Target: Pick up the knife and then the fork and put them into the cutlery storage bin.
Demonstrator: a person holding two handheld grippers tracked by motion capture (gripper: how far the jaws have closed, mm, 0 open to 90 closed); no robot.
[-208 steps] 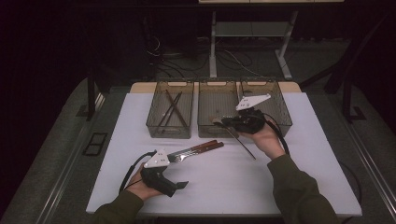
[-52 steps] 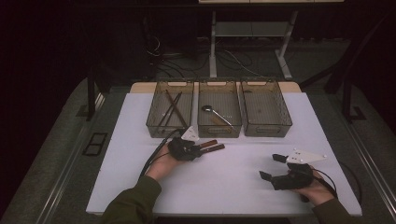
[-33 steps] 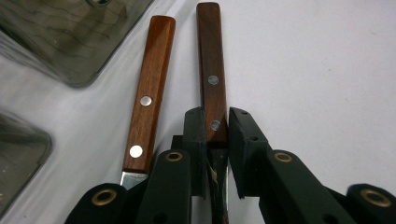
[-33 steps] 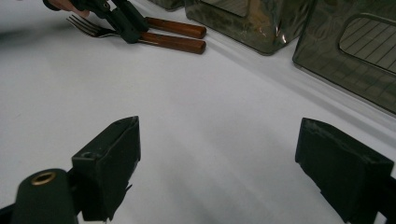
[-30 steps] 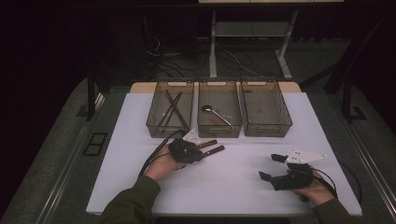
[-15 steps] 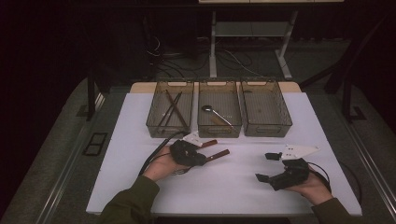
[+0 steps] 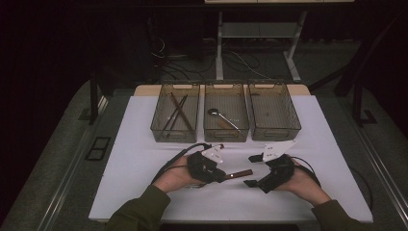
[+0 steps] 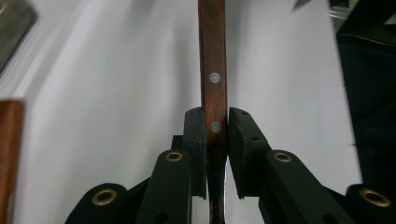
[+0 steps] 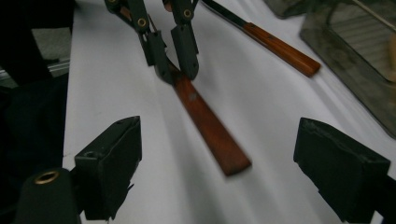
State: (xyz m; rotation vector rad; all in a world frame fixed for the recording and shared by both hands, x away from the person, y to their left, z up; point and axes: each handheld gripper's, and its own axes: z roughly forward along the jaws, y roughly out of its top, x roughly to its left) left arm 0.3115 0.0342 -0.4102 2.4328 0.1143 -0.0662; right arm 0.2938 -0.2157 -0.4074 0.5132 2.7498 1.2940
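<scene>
A person's left gripper (image 7: 219, 174) is clenched on a utensil with a wooden handle (image 8: 213, 70). The handle is reddish-brown, flat and narrow, with two small silver rivets, and juts out toward the right gripper (image 7: 252, 169), just above the white table (image 7: 144, 144) near its front edge. The right gripper's jaws stand wide apart, released, with the handle's free end pointing between them, untouched.
</scene>
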